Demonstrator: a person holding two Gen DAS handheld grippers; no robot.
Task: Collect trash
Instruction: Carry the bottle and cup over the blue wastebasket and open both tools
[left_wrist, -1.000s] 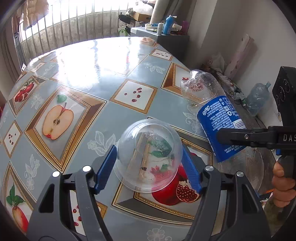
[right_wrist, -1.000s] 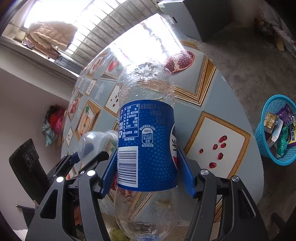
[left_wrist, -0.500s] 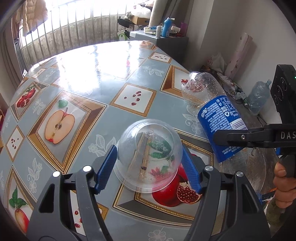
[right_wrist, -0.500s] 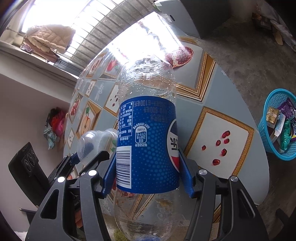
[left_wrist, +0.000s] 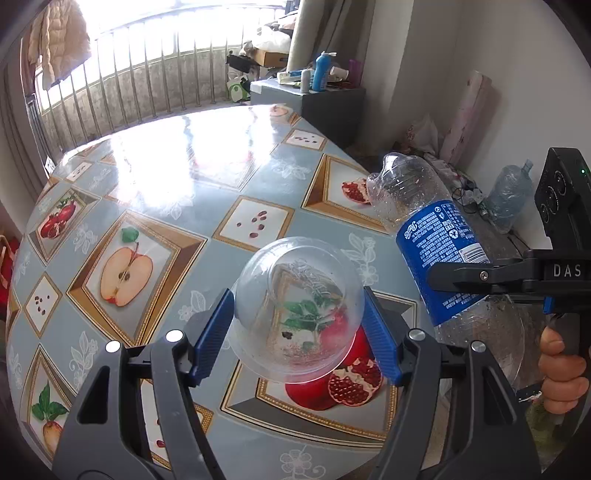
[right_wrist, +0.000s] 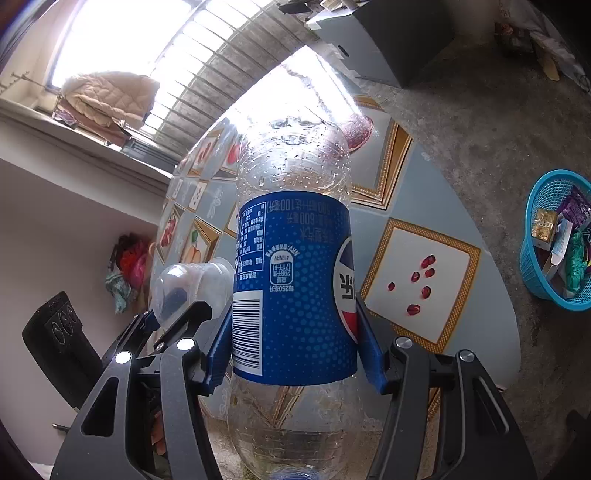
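Bright window light washes over a fruit-patterned table (left_wrist: 155, 192) with a rail behind it. Close in, the left gripper (left_wrist: 299, 314) has its blue pads (left_wrist: 212, 328) pressed on either side of a clear plastic cup (left_wrist: 299, 306), held mouth toward the camera above the near part of the table. The right gripper (right_wrist: 293, 343) is clamped on the blue label of an empty plastic bottle (right_wrist: 293, 258), which sticks out past the pads at both ends, just right of the cup.

Both items are thin, smooth plastic, so the likely failures are a slip or a squeeze: the cup's rounded wall could pop out of the pads if the hand tilts or jolts, and the bottle could pivot in its mid-body grip or buckle under pressure. The two held pieces sit close, and a knock between them could loosen either one.

Farther out, a blue basket (right_wrist: 543, 258) already holding wrappers stands on the floor beyond the table's right edge; it looks like the drop point. The table edge lies between it and the grippers, so both loads probably need to clear that edge before going down. A dark cabinet (left_wrist: 332, 107) with bottles stands far off, well clear.
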